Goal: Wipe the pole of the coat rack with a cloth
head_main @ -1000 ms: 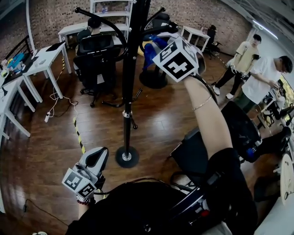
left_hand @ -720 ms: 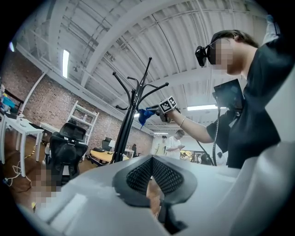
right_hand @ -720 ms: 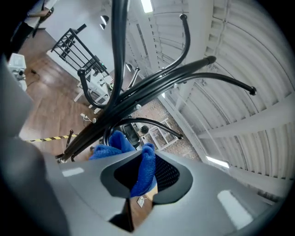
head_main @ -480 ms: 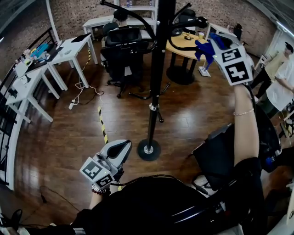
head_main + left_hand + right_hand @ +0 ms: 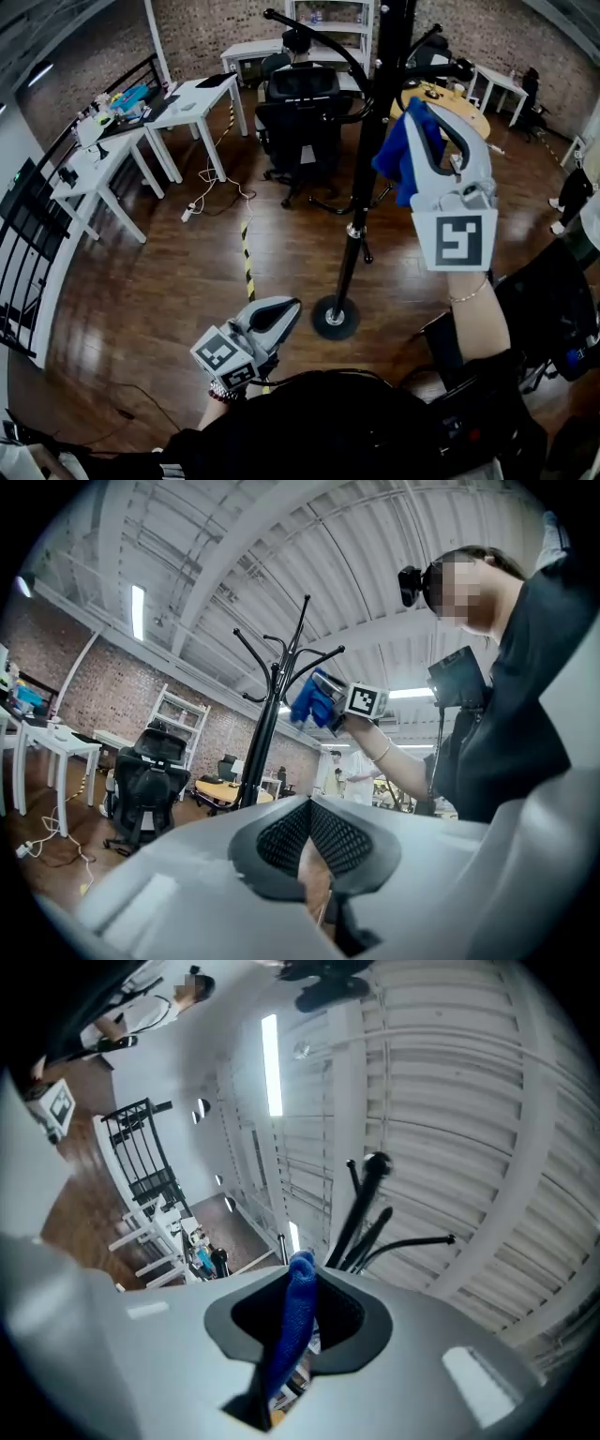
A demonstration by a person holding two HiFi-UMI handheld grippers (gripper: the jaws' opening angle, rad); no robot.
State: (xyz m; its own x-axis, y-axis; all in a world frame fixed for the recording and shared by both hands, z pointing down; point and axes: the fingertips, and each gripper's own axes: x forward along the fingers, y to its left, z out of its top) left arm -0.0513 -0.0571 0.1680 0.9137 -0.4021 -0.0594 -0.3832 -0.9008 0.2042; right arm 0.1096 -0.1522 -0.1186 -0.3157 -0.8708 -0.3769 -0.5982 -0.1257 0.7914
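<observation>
Pinches a crumpled blue cloth (image 5: 401,155) between the jaws of the raised right gripper (image 5: 439,117), just beside the black metal coat-rack pole (image 5: 361,187). Holds the left gripper (image 5: 277,317) low, jaws closed and empty

Coat rack pole (image 5: 364,202): upright mid-floor on its round base (image 5: 335,317).
Office chair (image 5: 302,98): behind the pole, to its left.
Cloth (image 5: 401,150): in the right gripper (image 5: 433,120), against the pole's right side; whether they touch cannot be told.
Left gripper (image 5: 279,317): low, just left of the base.
Desks (image 5: 122,141): along the floor's left edge.
Round table (image 5: 464,105): behind the right gripper.
Floor tape (image 5: 247,262): left of the pole, between chair and left gripper.
</observation>
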